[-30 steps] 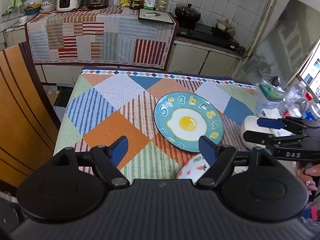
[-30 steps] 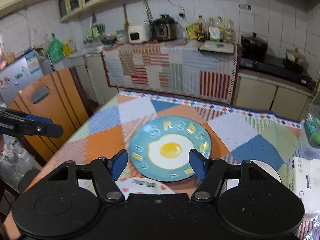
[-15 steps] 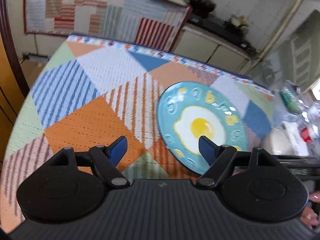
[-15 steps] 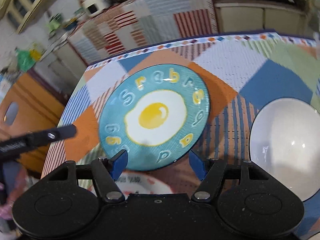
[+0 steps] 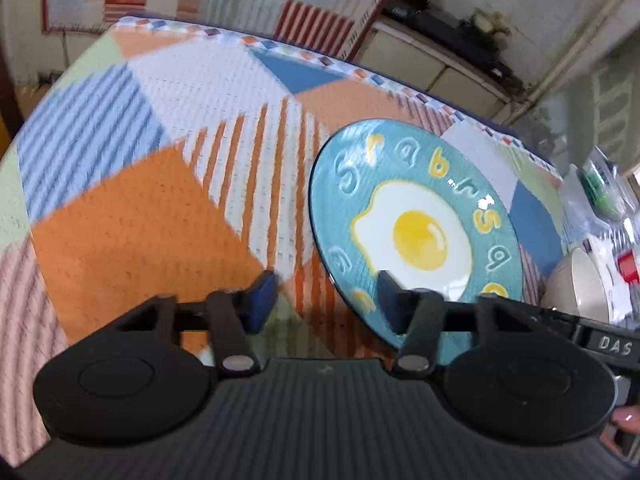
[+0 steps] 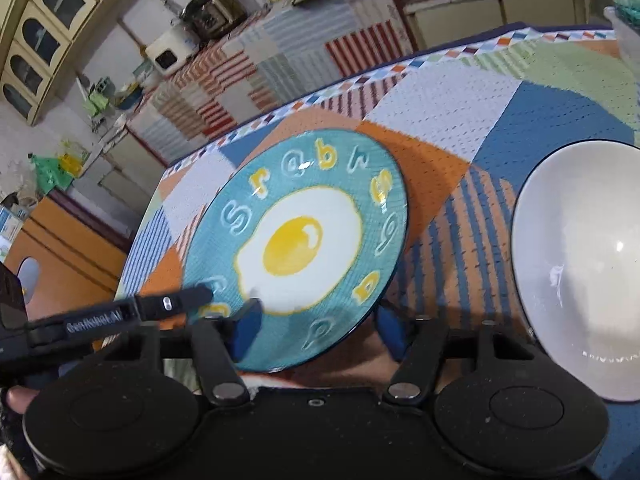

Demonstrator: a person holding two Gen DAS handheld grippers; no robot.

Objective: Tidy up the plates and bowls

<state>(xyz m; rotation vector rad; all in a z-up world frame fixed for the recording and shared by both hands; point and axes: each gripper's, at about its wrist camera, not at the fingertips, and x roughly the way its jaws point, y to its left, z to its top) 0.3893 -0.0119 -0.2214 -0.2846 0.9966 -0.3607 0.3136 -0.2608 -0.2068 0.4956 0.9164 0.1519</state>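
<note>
A: Left gripper (image 5: 326, 300)?
B: Jaws just narrowing, rim of teal egg plate (image 5: 416, 216) between the fingers; contact unclear.
A: Right gripper (image 6: 320, 326)?
B: Also narrowing, straddling the plate's near rim. White bowl (image 6: 580, 268) lay right of its fingers.

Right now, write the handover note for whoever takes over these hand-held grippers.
Left hand-held gripper: jaws have just been closing, egg plate's near-left rim between them, no grip seen.
Right hand-held gripper: likewise, at the plate's near rim.
Egg plate lies flat on the table; white bowl sits beside it, apart.
Done: nothing stacked yet.
Left: grip the plate, then organize plate and bowl.
</note>
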